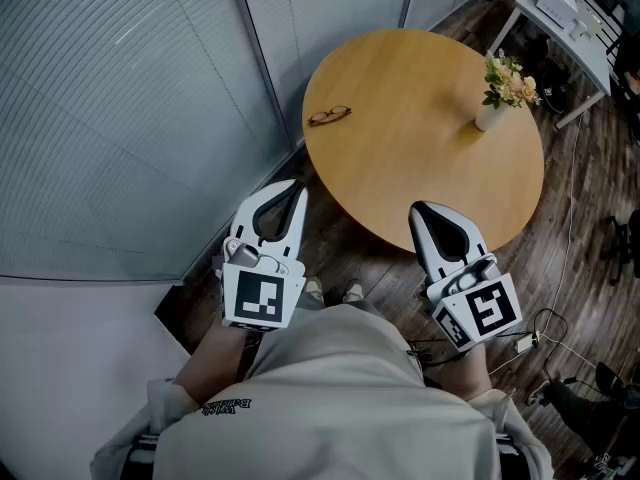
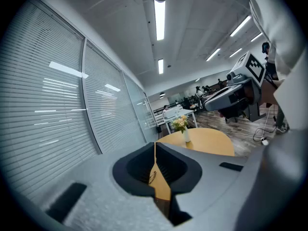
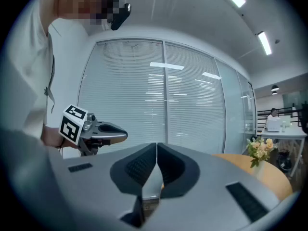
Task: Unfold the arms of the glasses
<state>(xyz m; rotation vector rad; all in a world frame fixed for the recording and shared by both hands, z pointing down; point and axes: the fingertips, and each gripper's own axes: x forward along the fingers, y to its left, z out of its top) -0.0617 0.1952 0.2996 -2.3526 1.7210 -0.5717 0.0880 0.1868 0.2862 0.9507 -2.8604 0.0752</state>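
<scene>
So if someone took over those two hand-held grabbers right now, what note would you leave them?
Left gripper: shut, empty, held short of the table.
Right gripper: shut, empty, also short of the table.
Glasses: lying near the table's left edge, nothing touching them. A vase of flowers stands over on the right.
Done: nothing yet.
Left: reach the glasses and unfold both arms.
</scene>
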